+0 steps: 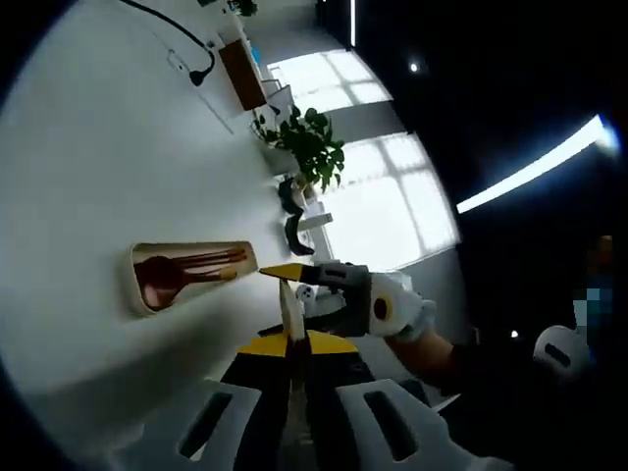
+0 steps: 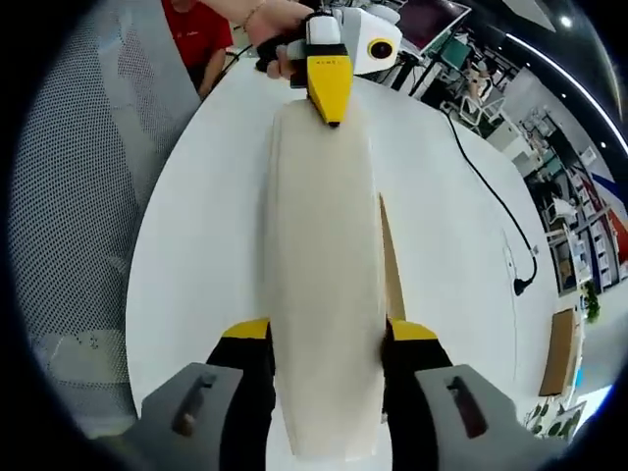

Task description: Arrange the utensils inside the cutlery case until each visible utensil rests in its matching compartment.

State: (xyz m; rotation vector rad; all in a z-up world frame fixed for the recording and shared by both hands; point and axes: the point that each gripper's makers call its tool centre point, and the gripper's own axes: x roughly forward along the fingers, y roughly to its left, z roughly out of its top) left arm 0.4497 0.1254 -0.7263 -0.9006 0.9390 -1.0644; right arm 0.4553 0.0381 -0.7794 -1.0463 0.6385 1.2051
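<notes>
The open cutlery case (image 1: pixel 147 294) lies on the white table (image 1: pixel 88 157), with a reddish wooden spoon (image 1: pixel 162 275) and other wooden utensils (image 1: pixel 221 261) inside. Both grippers hold its long cream lid (image 2: pixel 324 245) above the table. My left gripper (image 1: pixel 291 339) is shut on one end, where the lid (image 1: pixel 291 306) shows edge-on. My right gripper (image 2: pixel 326 334) is shut across the other end. Its yellow jaw tip (image 1: pixel 287 272) shows from the left gripper's side. The left gripper's yellow tip (image 2: pixel 330 86) pinches the lid's far end. A tan strip (image 2: pixel 392 265) peeks out beside the lid.
A black cable (image 2: pixel 491 191) runs over the table (image 2: pixel 196 245) to a plug (image 1: pixel 199 74). A potted plant (image 1: pixel 309 147) stands at the table's far edge by bright windows. A grey mesh chair back (image 2: pixel 78 196) and a person in red (image 2: pixel 201 29) are nearby.
</notes>
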